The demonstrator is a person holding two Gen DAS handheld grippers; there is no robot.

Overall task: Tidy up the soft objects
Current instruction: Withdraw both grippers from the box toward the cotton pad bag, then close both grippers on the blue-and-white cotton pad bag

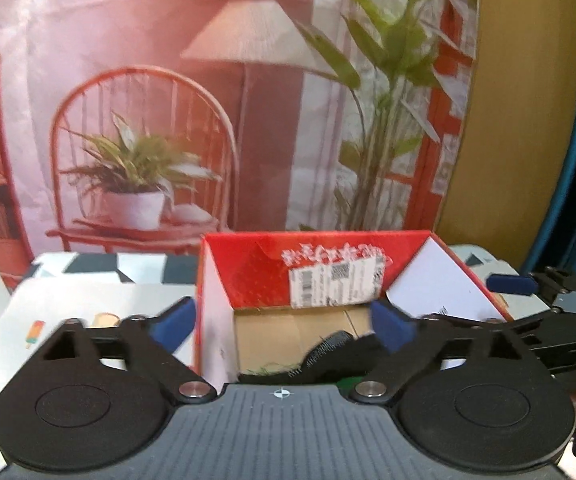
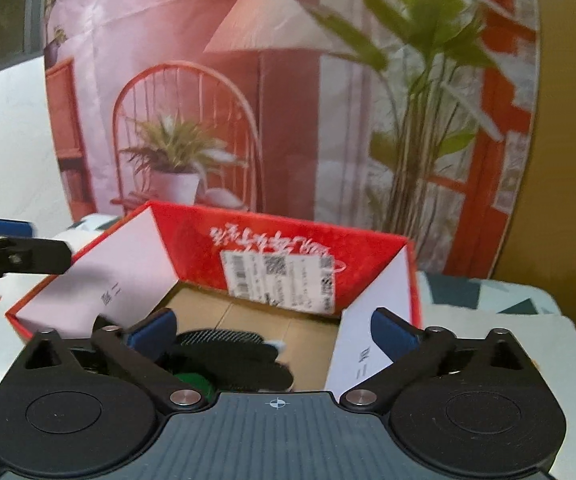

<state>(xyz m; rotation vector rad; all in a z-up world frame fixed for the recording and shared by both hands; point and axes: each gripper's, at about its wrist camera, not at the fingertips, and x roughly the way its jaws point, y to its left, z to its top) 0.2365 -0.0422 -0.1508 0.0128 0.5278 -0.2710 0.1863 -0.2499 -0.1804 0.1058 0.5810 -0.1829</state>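
Nearest the lens in the left wrist view: left gripper (image 1: 284,322), lower centre of frame, jaws spread wide, blue pads (image 1: 174,322) clear of everything. Nothing between them.

Right wrist view: right gripper (image 2: 274,330), lower centre, jaws likewise wide apart, nothing clamped.

Beyond both grippers sits a red cardboard box (image 1: 248,276) (image 2: 192,240), flaps up, brown floor visible, white shipping label (image 1: 336,282) (image 2: 280,276) on the inner face of the far wall. White flaps at left and right carry small printed marks; unreadable.

Task item: a dark soft object (image 1: 336,354) (image 2: 228,354), black with a ribbed or mesh patch, lies on the box floor at the near side, just behind the gripper bodies. A bit of green (image 2: 192,382) shows under it at lower left of centre in the right view. Exact kind of object cannot be told; blurred.

Right gripper's fingers (image 1: 512,284) appear at the right edge of the left view, beside the box.

Box rests on a patterned tablecloth (image 1: 68,304). Printed backdrop (image 1: 168,100) behind: chair, lamp, plants.
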